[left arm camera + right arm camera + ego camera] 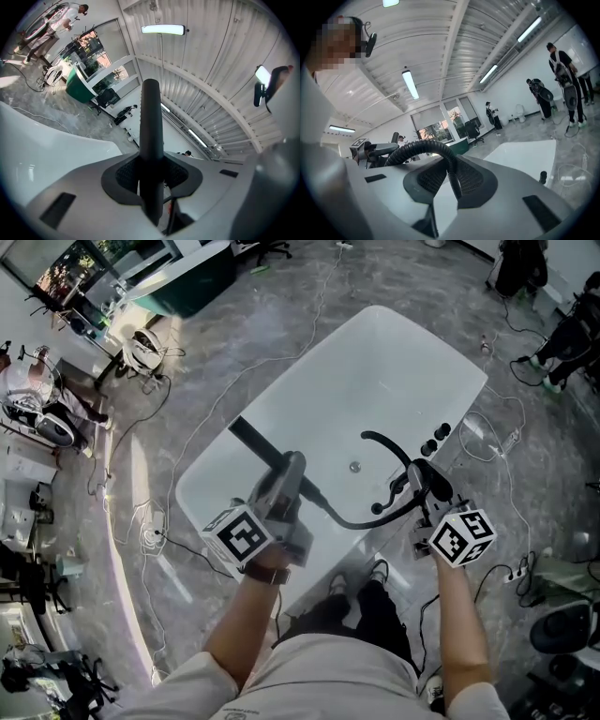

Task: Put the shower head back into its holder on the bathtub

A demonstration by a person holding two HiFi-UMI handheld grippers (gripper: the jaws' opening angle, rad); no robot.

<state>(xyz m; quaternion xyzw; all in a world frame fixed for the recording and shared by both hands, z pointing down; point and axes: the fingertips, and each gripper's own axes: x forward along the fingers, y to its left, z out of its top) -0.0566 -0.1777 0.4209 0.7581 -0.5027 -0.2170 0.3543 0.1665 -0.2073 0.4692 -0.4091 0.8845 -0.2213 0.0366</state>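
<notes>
The left tongs (287, 486) clench the black shower head (151, 122) over the bathtub's (394, 362) near edge. The right tongs (427, 486) grip its ribbed hose (419, 147) beside the taps (436, 437).

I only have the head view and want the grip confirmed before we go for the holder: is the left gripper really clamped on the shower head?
Observer: Yes. In the left gripper view the left gripper has its jaws shut on the shower head, which sticks straight out between them.
Operator: And the right one, is it on anything?
Observer: In the right gripper view the right gripper is closed on the ribbed hose, which arches up and to the left from its jaws.
</notes>
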